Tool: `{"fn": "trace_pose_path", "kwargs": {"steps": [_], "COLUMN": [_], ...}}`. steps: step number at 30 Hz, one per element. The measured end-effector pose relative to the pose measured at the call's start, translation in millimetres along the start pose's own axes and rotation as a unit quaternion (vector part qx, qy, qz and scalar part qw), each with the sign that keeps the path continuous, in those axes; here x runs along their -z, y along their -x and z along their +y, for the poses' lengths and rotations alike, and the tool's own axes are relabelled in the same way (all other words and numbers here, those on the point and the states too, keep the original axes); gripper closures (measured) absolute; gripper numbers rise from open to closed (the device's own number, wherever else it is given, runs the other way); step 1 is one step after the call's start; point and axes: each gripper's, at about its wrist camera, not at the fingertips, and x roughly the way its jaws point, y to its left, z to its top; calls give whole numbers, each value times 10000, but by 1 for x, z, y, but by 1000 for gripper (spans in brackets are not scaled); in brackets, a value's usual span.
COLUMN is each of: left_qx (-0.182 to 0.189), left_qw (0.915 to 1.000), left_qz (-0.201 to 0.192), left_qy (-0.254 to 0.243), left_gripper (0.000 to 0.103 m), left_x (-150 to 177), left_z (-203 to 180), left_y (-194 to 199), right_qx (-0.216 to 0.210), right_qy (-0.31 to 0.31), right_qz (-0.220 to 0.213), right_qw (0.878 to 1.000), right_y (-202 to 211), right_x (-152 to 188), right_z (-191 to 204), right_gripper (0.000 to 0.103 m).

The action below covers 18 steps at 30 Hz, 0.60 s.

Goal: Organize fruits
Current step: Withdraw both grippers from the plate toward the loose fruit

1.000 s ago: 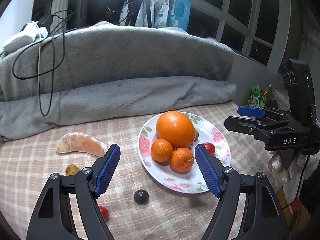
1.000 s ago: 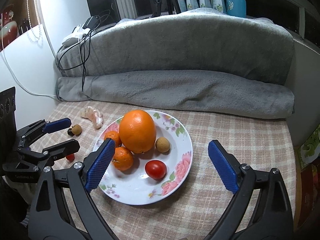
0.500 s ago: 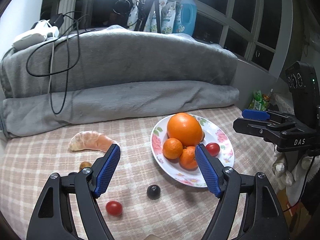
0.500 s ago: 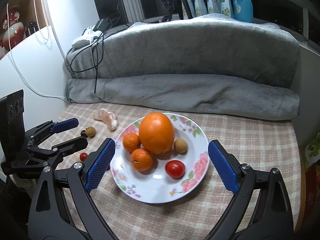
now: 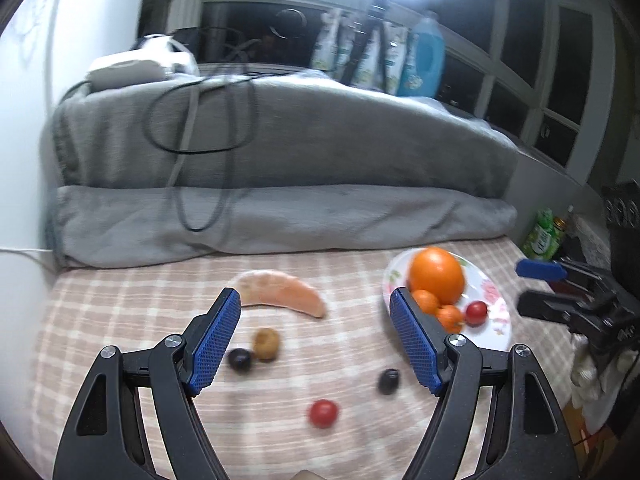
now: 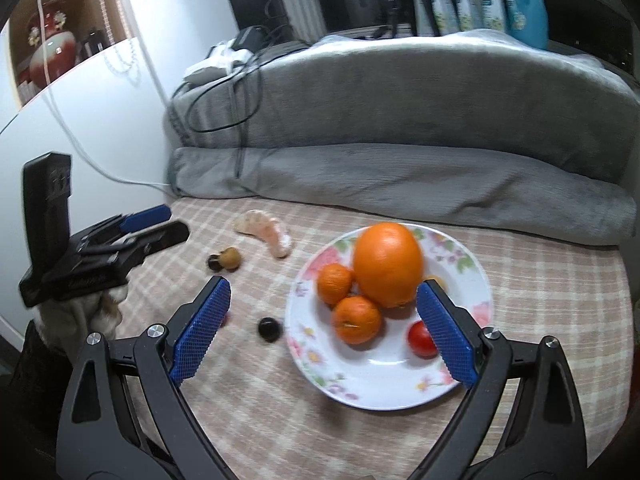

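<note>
My left gripper (image 5: pixel 316 312) stands open above the checked tablecloth, nothing between its fingers. Ahead of it lie a peeled citrus segment (image 5: pixel 280 296), a brown longan (image 5: pixel 266 344), two dark round fruits (image 5: pixel 240 360) (image 5: pixel 388 380) and a cherry tomato (image 5: pixel 323 413). The flowered plate (image 6: pixel 360 396) holds a big orange (image 6: pixel 388 264), two mandarins (image 6: pixel 334 282) (image 6: pixel 356 318) and a tomato (image 6: pixel 420 338). My right gripper (image 6: pixel 324 300) hangs open over the plate's near left side, touching nothing. The other gripper shows in each view, the right (image 5: pixel 520 286) and the left (image 6: pixel 176 222).
A rolled grey blanket (image 5: pixel 280 216) with black cables (image 5: pixel 192 120) bounds the table's far side. A white wall (image 6: pixel 100 120) closes the left. Green bottles (image 5: pixel 544 236) stand past the table's right edge. Detergent bottles (image 5: pixel 424 60) line the window sill.
Both grippers have swung left. In the left wrist view the plate slid to the right edge and the loose fruits came between the fingers. Both stay open and nothing was picked up.
</note>
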Motion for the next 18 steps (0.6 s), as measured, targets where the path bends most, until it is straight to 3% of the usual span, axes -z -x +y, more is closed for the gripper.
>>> {"fn": "trace_pose_path", "kwargs": {"steps": [9,14,18], "left_qx": [-311,-335,-206], "left_qw": [9989,9983,9983], "left_qz": [37,81,253], "left_qy": [345,464,475], "left_gripper": [26,26,43], "left_x": [4,10,17], "left_z": [48,63,70], "left_y": [2,1,-5], "right_qx": [-401,-553,-646], "right_qy": [434,594,734], "right_qz": [195,408,608], "right_qw": [9981,9959,9934], "right_y": [-19,-36,-51], "right_x": [6,10,16], "right_z": [42,60,72], "right_gripper": [8,19,30]}}
